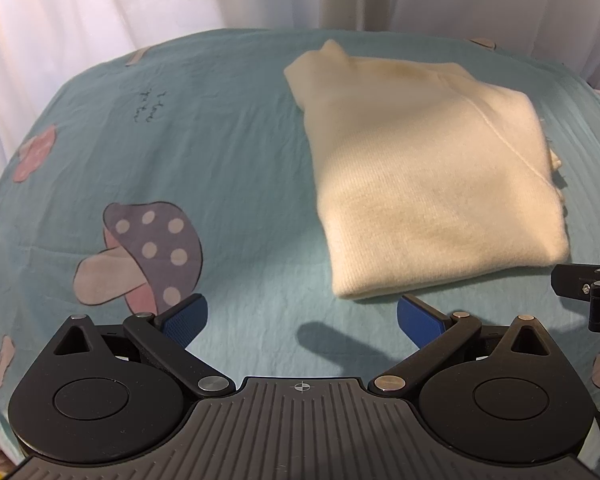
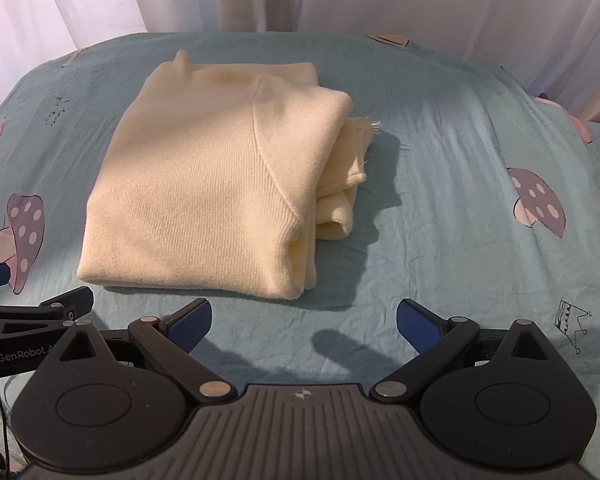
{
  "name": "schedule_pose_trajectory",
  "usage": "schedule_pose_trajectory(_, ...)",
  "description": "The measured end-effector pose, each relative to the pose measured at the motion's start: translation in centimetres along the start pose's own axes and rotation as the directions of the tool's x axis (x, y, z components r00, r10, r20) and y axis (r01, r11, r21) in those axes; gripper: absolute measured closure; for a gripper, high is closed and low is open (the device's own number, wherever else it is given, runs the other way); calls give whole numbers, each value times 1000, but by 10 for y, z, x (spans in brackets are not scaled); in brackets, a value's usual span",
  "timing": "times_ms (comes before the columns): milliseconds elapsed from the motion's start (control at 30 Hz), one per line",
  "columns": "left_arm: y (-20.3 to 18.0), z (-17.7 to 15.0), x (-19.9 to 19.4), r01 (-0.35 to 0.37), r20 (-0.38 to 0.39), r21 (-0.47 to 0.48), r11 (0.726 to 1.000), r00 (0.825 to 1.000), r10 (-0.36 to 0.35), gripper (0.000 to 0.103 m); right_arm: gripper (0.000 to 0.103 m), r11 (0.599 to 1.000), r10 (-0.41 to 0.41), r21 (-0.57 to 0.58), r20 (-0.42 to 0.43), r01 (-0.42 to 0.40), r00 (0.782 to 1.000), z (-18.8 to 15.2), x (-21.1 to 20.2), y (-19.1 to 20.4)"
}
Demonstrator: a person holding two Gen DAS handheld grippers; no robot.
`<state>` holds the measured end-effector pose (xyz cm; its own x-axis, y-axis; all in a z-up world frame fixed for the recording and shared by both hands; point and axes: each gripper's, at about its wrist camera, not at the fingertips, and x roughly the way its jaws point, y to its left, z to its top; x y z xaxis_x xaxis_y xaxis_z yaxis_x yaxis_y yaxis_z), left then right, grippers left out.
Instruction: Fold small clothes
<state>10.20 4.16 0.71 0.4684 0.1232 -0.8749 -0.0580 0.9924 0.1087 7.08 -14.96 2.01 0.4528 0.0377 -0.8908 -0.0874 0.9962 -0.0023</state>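
While the left wrist view is looking across the bed, the left claw is hovering spread wide and empty, with bare teal sheet lying open to its left as far as the white curtain. The folded cream sweater is sitting ahead to the right, its long axis running away from the camera. In the right wrist view, the right claw is also gaping empty just short of the sweater, whose ribbed knit is showing stacked layers along its right edge.
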Motion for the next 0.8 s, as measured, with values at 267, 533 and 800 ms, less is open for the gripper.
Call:
schedule_pose_trajectory(267,0,0,1,2,-4,1,1000,1000,-2,0,4,1000,5,14,6,-5,1000,0,-2,-1)
schedule_pose_trajectory(533,-3,0,1,11,-8,10,1000,1000,-11,0,4,999,8,32,7,-9,1000,0,-2,-4)
schedule_pose_trajectory(800,-4,0,2,22,-13,7,1000,1000,-22,0,4,1000,2,29,11,-2,1000,0,-2,-5)
